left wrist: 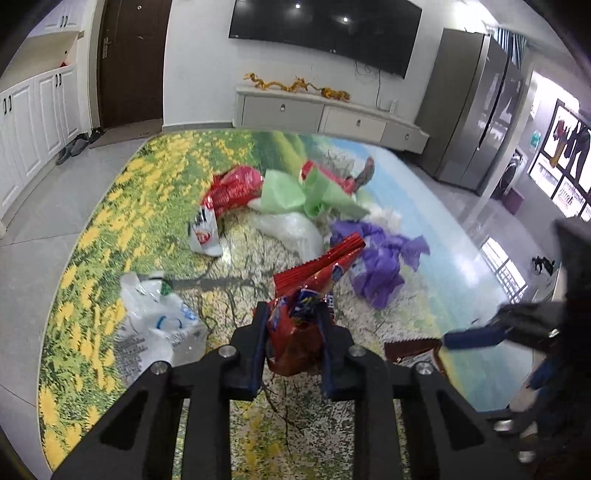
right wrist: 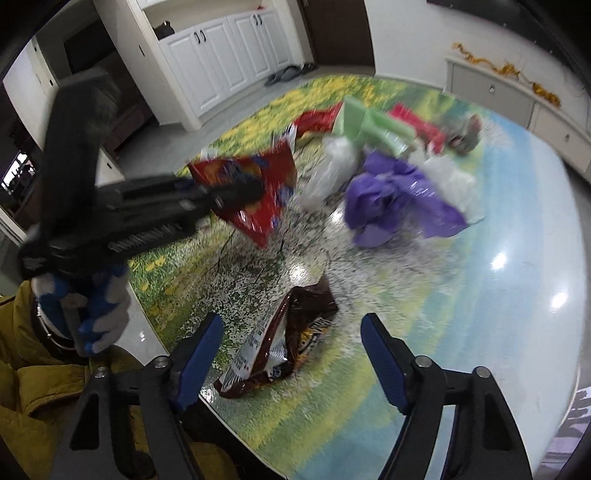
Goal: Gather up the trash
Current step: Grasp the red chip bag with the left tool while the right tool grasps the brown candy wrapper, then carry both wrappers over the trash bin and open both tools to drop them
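Glossy mat (right wrist: 424,295): my left gripper (left wrist: 293,314) clamps a red wrapper (left wrist: 295,332); right gripper (right wrist: 291,343), wide open over a brown wrapper (right wrist: 280,343), may skid it.

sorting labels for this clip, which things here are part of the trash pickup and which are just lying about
Part of the job:
red snack bag, held in the left gripper
brown snack bag, in front of the open right gripper
purple bag
green bag
clear bag

Just lying about:
slippers
television
fridge
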